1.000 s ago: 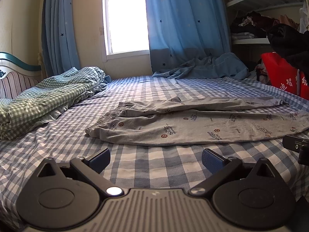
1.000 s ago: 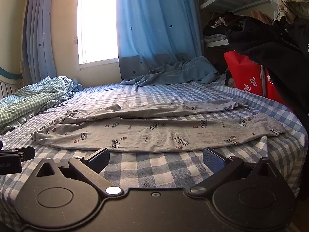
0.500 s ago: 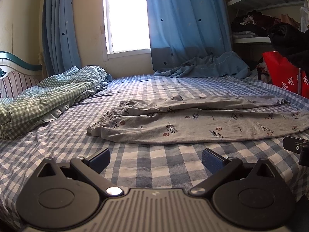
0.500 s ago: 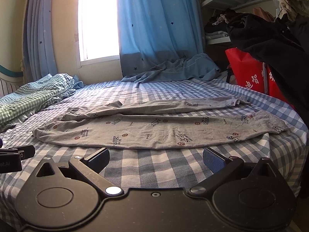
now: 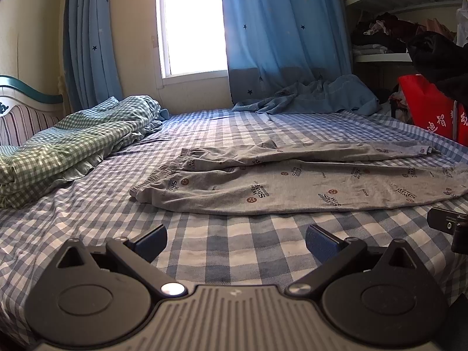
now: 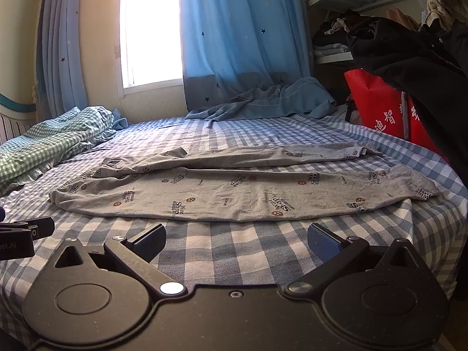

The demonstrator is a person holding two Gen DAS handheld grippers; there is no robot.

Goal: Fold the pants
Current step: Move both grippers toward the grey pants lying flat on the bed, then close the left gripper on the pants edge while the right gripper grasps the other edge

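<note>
Across the bed (image 5: 204,251), both grippers' jaws gape empty; only the right view shows the pants (image 6: 234,196) hem.

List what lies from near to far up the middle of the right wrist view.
Right claw → checked sheet → grey pants → blue cloth → curtain.

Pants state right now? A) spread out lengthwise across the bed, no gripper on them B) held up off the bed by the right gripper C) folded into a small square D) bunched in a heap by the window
A: the grey pants lie flat and full length on the checked bed sheet, with the left gripper and right gripper both open short of the near edge.
</note>
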